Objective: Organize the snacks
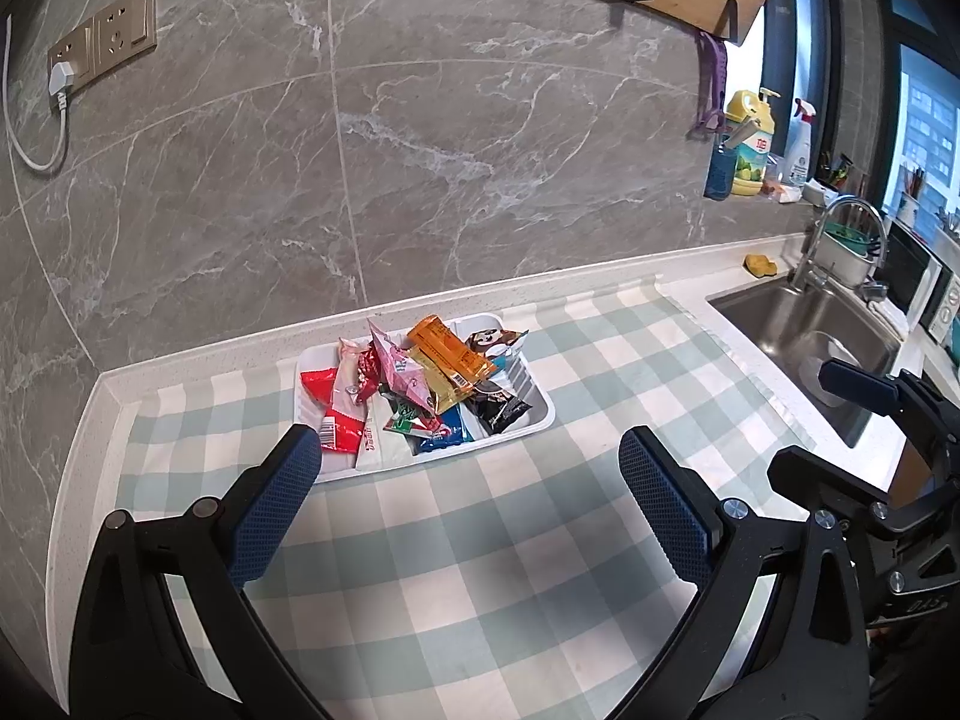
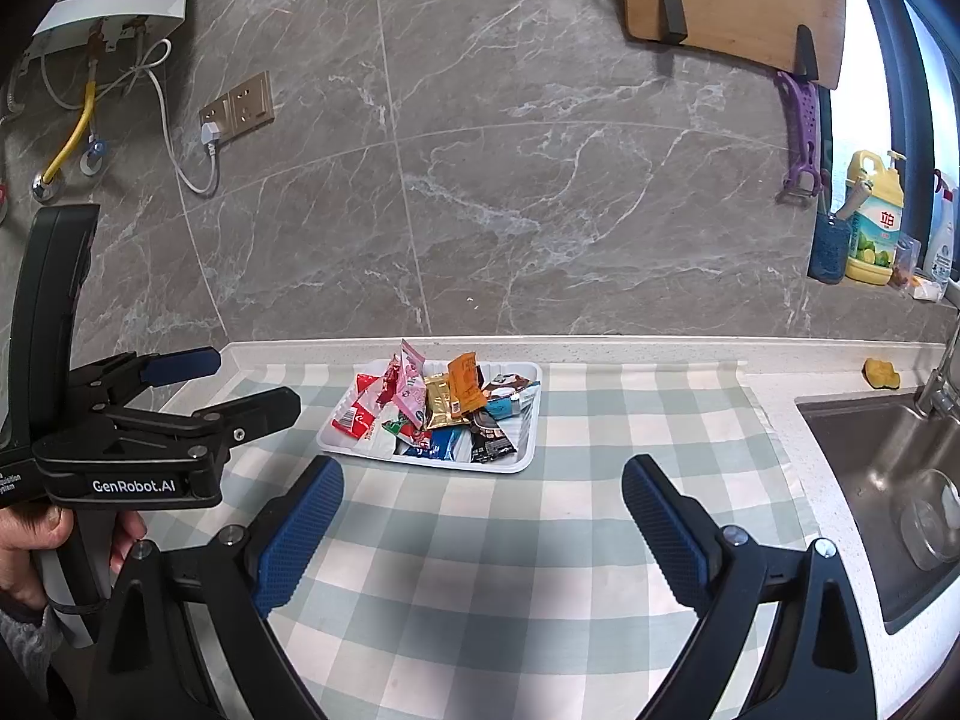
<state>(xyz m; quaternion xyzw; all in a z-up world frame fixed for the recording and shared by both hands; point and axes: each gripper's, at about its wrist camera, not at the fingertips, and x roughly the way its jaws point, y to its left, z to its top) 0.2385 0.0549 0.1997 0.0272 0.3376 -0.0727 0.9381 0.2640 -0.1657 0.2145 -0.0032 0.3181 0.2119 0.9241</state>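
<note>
A white divided tray rests on the checked cloth near the wall, heaped with several snack packets. An orange packet, a pink one and a red one lie on top, with dark and blue packets at the front right. My left gripper hovers open just in front of the tray, nothing between its fingers. My right gripper is open too, a little farther back from the tray. The left gripper also shows at the left of the right wrist view.
A steel sink with a faucet lies to the right, a yellow sponge behind it. Bottles stand on the sill. A cutting board hangs on the wall. A hand holds the left gripper.
</note>
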